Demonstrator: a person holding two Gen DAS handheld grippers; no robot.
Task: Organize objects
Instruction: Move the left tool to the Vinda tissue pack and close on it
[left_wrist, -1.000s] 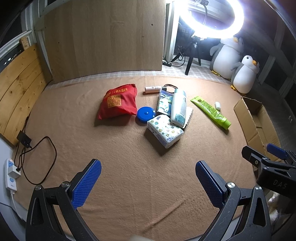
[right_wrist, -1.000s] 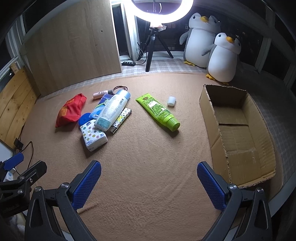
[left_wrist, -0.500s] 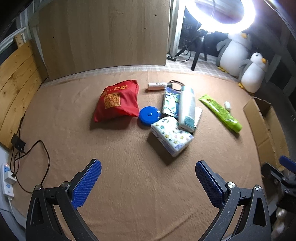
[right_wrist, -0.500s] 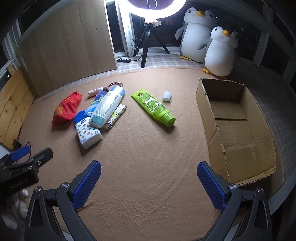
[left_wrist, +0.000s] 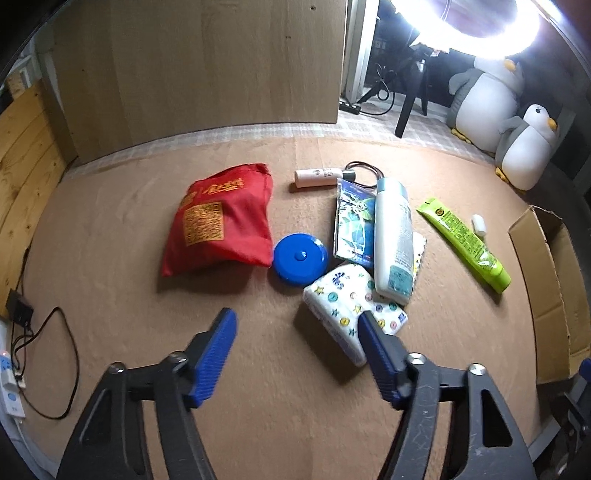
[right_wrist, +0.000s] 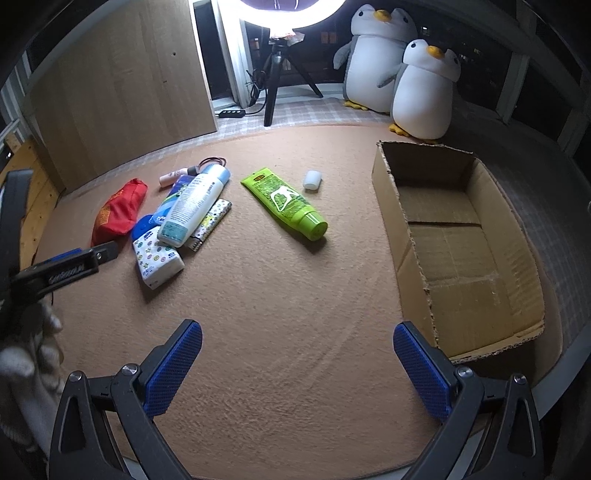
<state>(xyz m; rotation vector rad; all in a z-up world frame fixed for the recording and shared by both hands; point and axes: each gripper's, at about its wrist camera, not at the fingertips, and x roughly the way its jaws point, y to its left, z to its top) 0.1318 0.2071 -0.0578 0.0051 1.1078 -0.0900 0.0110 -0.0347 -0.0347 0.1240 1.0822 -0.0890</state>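
The left gripper (left_wrist: 295, 328) has drawn nearer the clutter mid-mat, its jaws just narrowed to half-apart with nothing between them; the right pad overlaps the patterned tissue pack (left_wrist: 352, 314), likely first pick. The right gripper (right_wrist: 295, 350) hangs wide apart, empty. The cardboard box (right_wrist: 480, 280) waits at the mat's right edge.

Bottle (left_wrist: 393, 236) atop tissue pack (left_wrist: 351, 306), box (right_wrist: 458, 236) far right

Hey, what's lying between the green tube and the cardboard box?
Nothing: in the right wrist view, only bare brown mat runs from the green tube to the cardboard box. The small white cap sits beyond the tube, off that line.
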